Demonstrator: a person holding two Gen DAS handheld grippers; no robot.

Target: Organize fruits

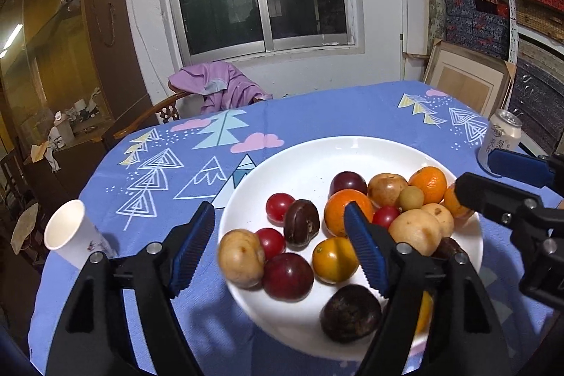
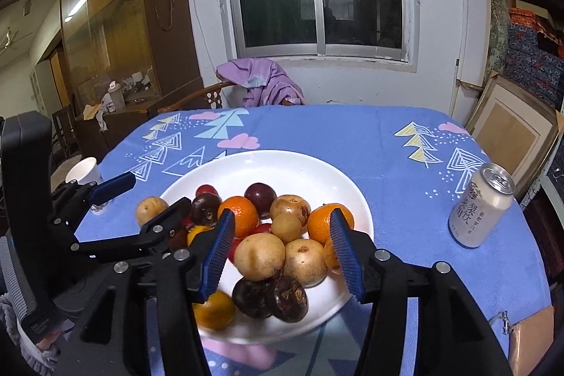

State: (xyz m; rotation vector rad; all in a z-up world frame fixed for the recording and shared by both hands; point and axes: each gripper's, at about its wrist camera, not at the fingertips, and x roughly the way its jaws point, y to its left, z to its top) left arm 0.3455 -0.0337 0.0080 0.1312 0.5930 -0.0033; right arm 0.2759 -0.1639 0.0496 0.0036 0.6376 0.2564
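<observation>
- Fruits are lying mixed together on the white plate, sitting on the counter.
- Left tool and right tool are hovering released, grasping nothing.
- Progress: all kinds are sharing one heap; stage unclear.

Far half of plate: bare, open from above | tablecloth beyond: unobstructed | left side: paper cup | right edge: can | near half: crowded with fruit.
</observation>
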